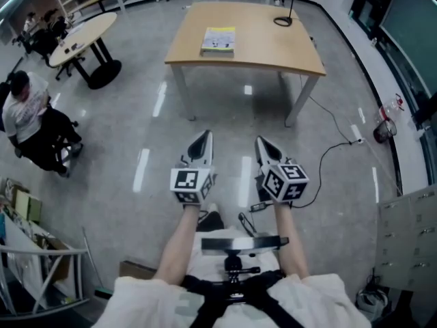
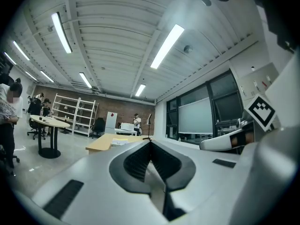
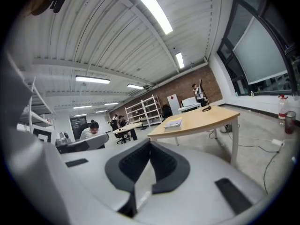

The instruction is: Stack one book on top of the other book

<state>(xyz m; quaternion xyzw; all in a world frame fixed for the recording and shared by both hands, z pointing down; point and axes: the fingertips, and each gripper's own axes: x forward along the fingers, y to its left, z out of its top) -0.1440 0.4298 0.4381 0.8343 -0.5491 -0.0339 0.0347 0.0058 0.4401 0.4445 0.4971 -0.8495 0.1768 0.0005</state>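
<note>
Book (image 1: 218,41) lies on table (image 1: 273,50), clearest in head view; left hand-held gripper (image 1: 206,137), right hand-held gripper (image 1: 261,142) both closed, empty.

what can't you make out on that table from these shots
- Book: head view, too far and small to tell whether a second lies under it.
- Black looped thing on the table: head view, too small to name.
- Table's legs: left gripper view, hidden behind the left gripper.

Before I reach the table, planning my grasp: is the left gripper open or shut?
Shut. The left gripper is empty: in its own view the jaws meet at the tips, nothing between.
</note>
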